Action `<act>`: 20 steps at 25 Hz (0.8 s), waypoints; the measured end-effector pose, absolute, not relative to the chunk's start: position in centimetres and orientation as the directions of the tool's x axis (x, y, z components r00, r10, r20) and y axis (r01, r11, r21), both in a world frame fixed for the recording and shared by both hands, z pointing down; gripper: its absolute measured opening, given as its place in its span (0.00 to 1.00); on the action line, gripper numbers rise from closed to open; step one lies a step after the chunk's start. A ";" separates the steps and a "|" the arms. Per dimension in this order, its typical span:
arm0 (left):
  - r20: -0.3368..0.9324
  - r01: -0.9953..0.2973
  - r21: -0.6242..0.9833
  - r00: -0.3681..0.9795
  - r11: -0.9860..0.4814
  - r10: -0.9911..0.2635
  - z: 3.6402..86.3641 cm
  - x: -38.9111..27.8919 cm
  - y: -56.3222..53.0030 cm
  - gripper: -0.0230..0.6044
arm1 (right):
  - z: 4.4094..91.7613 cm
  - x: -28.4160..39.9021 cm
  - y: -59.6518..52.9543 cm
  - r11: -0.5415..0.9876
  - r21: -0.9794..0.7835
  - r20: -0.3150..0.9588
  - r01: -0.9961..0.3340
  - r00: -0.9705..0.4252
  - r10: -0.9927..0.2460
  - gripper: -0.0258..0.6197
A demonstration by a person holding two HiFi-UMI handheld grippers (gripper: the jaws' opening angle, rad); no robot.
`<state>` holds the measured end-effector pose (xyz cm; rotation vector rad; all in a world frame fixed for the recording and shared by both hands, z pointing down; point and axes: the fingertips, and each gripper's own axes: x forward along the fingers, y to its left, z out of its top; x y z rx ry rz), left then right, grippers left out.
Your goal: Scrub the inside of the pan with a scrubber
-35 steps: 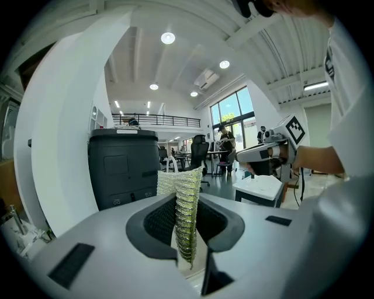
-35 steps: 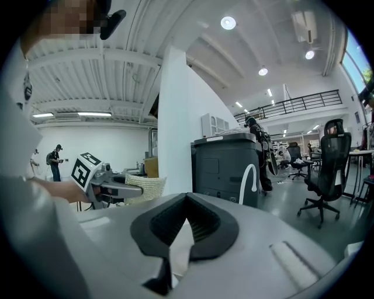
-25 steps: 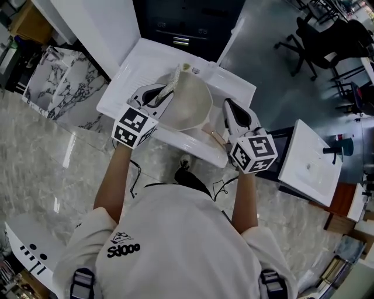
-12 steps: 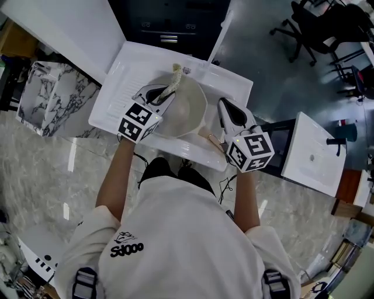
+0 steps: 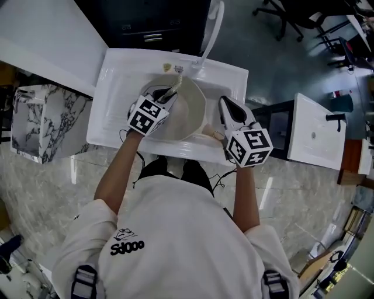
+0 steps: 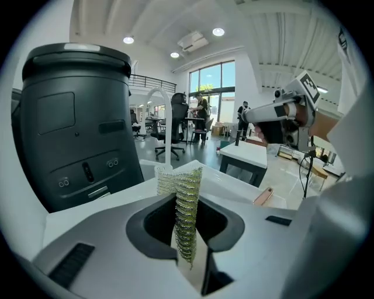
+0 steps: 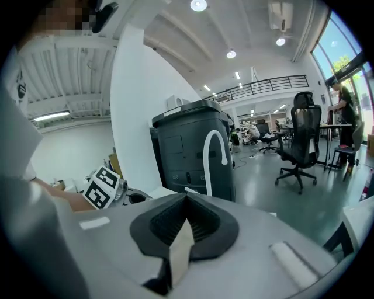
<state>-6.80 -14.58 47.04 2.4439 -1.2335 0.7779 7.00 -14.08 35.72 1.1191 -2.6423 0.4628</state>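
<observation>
A cream pan point(image 5: 186, 111) sits in the white sink point(image 5: 114, 87). My left gripper point(image 5: 166, 94) reaches over the pan's left rim, shut on a yellow-green mesh scrubber point(image 5: 176, 81) that sticks out past its tips. In the left gripper view the scrubber point(image 6: 184, 210) stands upright between the jaws of that gripper point(image 6: 188, 236). My right gripper point(image 5: 227, 108) is at the pan's right side, by its wooden handle point(image 5: 210, 136). In the right gripper view that gripper point(image 7: 182, 233) is shut on a tan strip, the handle point(image 7: 179, 250).
A white faucet point(image 5: 211, 26) arches over the sink's far edge. A dark cabinet point(image 6: 76, 128) stands behind the sink. To the right is a white table point(image 5: 315, 137); to the left a marble block point(image 5: 35, 125). Office chairs point(image 5: 280, 11) stand far right.
The head view has swung so the sink lies lower and squarer in frame. My left gripper with the scrubber has moved right, a little further over the pan. The right gripper keeps its hold.
</observation>
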 end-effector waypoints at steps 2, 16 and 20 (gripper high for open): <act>0.607 -0.791 0.029 0.499 -0.611 -0.618 48.2 -6.6 -15.0 0.15 | 36.1 7.1 -14.0 0.639 -0.198 0.344 -0.744 -0.663 -0.665 0.05; 0.695 -0.723 0.060 0.525 -0.688 -0.491 55.5 -5.2 -17.6 0.15 | 39.0 6.4 -12.8 0.588 -0.187 0.397 -0.787 -0.608 -0.687 0.05; 0.718 -0.701 0.067 0.528 -0.710 -0.453 57.6 -4.3 -18.0 0.15 | 39.8 6.0 -12.1 0.582 -0.184 0.412 -0.792 -0.599 -0.686 0.05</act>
